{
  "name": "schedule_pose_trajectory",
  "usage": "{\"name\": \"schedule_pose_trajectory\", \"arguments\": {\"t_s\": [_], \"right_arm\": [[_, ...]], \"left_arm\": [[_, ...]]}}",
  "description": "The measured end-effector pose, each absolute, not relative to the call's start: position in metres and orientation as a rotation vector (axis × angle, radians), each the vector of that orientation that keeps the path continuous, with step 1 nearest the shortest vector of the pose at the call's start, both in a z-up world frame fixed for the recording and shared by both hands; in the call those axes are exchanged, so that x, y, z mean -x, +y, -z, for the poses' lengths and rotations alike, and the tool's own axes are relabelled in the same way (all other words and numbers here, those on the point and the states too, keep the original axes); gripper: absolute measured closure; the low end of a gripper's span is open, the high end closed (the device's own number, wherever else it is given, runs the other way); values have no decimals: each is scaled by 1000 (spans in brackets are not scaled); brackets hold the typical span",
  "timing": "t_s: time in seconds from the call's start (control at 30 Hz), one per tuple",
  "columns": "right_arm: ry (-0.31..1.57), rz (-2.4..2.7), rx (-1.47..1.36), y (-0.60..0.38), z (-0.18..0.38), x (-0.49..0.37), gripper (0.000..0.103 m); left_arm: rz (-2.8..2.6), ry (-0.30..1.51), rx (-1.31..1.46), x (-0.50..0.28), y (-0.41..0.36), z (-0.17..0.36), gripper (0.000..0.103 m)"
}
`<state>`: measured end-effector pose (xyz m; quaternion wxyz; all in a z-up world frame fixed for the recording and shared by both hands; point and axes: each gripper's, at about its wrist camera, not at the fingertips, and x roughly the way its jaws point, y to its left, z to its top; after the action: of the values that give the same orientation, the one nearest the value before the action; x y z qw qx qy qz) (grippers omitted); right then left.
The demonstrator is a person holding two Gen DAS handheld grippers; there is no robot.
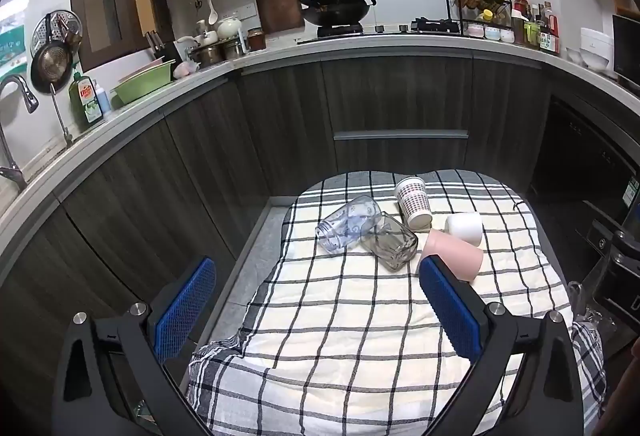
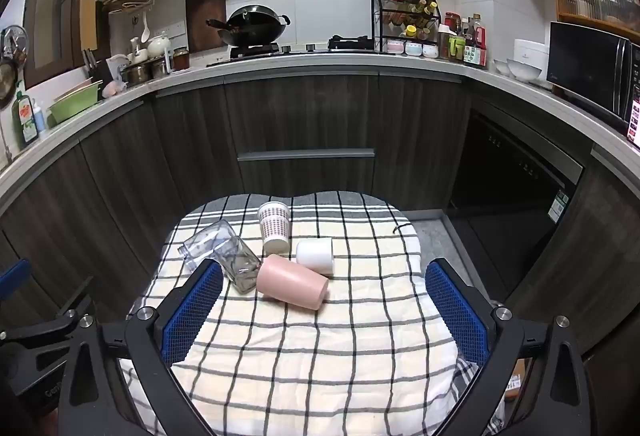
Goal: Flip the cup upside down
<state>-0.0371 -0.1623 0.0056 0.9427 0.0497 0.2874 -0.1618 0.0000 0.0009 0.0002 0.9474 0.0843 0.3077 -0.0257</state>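
Several cups lie on a checked cloth [image 1: 360,316] [image 2: 320,336]. A pink cup [image 1: 456,254] [image 2: 292,282] lies on its side. A white cup [image 1: 465,228] [image 2: 316,255] lies on its side behind it. A dotted paper cup [image 1: 414,201] [image 2: 274,227] stands mouth down. A patterned clear glass [image 1: 348,222] [image 2: 208,242] and a square clear glass [image 1: 390,246] [image 2: 242,268] lie on their sides. My left gripper [image 1: 316,300] is open and empty, short of the cups. My right gripper [image 2: 324,300] is open and empty, its jaws either side of the pink cup's near end.
Dark cabinet fronts [image 1: 400,107] [image 2: 304,115] rise behind the cloth-covered table, under a counter with a wok [image 1: 338,9] [image 2: 256,23], spice rack and dishes. A dark appliance front [image 2: 516,195] stands at the right. The left gripper's body shows at the left edge of the right wrist view [image 2: 36,336].
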Motion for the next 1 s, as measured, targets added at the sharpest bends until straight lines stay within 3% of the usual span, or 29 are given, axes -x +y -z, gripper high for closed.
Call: {"name": "schedule_pose_trajectory", "arguments": {"t_s": [1.0], "right_arm": [[606, 332, -93, -164, -6, 36, 1]], "left_arm": [[62, 626, -174, 0, 2, -2, 0]]}}
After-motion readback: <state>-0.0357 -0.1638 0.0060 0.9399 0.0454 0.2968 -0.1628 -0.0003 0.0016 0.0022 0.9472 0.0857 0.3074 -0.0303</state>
